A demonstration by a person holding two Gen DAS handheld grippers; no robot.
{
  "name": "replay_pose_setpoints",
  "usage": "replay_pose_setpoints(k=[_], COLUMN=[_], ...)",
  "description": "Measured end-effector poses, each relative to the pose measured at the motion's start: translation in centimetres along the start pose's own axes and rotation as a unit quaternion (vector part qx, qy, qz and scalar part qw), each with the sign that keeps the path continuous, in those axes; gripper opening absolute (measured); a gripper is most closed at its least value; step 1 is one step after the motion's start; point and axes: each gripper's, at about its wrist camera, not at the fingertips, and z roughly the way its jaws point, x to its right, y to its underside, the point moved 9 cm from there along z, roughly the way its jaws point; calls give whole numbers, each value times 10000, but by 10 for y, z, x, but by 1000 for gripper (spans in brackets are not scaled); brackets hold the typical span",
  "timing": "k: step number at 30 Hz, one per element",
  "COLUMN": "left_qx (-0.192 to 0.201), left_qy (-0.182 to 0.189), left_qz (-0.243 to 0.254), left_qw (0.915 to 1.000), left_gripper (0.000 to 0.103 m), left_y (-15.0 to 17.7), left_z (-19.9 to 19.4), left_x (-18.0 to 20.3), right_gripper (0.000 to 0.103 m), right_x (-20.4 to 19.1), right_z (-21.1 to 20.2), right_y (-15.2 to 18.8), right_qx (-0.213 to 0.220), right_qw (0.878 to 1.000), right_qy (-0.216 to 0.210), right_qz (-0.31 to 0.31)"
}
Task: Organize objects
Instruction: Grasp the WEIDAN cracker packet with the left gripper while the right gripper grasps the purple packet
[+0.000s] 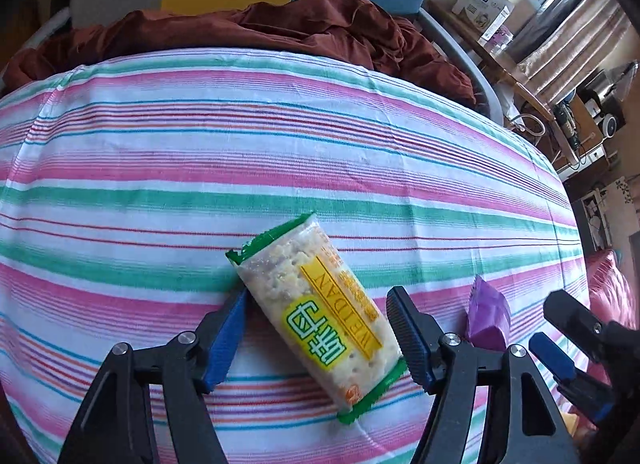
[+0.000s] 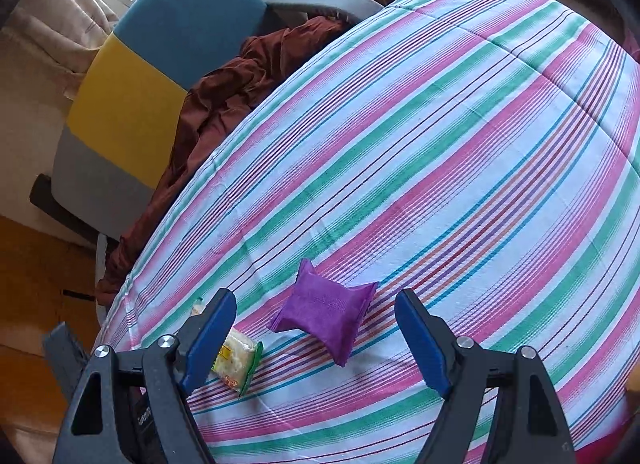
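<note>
A cracker packet [image 1: 320, 312] with green ends and a yellow label lies on the striped cloth, between the open fingers of my left gripper [image 1: 318, 306]; the pads stand on either side of it, apart from it. It also shows in the right wrist view [image 2: 236, 360], partly behind my left finger. A purple pouch [image 2: 326, 314] lies on the cloth between and just ahead of the open fingers of my right gripper [image 2: 316, 312]. The pouch also shows in the left wrist view [image 1: 489, 314], with my right gripper [image 1: 560, 328] beside it.
The striped cloth [image 1: 240, 143] covers the whole surface. A rust-brown blanket [image 1: 280, 27] lies bunched at the far edge against a blue, yellow and grey chair [image 2: 152, 63]. A wooden shelf with boxes [image 1: 484, 11] stands at the far right.
</note>
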Motion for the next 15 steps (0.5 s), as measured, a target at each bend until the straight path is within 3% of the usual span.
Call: replay_pose_setpoints(k=[3,7,12,15], left_qx=[19,138,361,363], left_qy=[-315,-546,-453,-278], left_qz=[499,1327,1614,1774], left_qw=[9983,9896,9852,9831], left_gripper=[76,76,49,48], left_y=[-4,6,18,34], left_z=[9,12,-2,-14], left_x=[10,17,2,-12], right_gripper=[83,83,83,83], right_x=[2,2,-1,-4], right_z=[0,2,0,-2], right_y=[-2,-2,-6,-8], right_qx=[-21,-138,-70,-50], right_qw=[10000,9999,9990,9979], right_qy=[32,92,372,466], right_qz=[41,12,-251,-441])
